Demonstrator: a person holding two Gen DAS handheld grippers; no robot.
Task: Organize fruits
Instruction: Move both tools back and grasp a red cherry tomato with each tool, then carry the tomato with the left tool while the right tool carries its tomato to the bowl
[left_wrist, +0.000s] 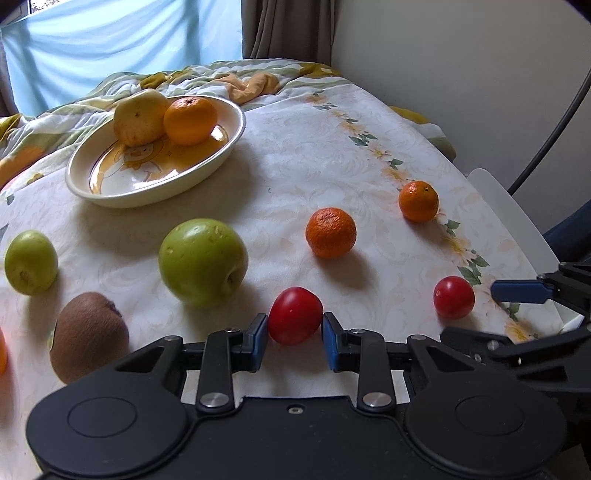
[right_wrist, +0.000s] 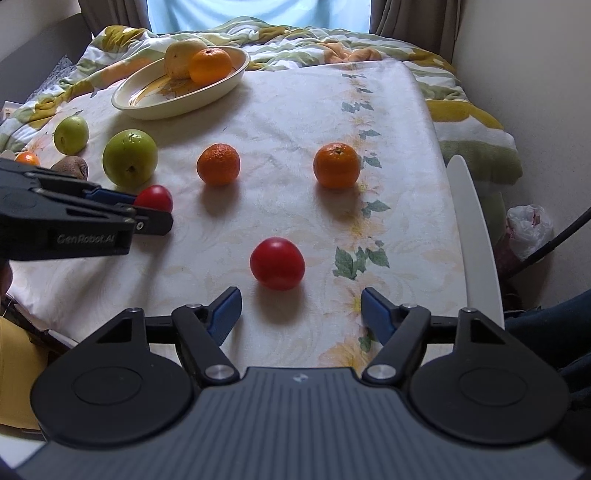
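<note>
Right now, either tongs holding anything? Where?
Left tongs straddle a red tomato at its sides; contact unclear. Right tongs open, empty.

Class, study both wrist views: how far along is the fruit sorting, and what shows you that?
Done: a yellow pear and an orange sit in the bowl. In hand: the left gripper brackets a red tomato, though contact is unclear; the right gripper is open just short of a second tomato. Left: two mandarins, two green apples and a kiwi on the cloth.
</note>
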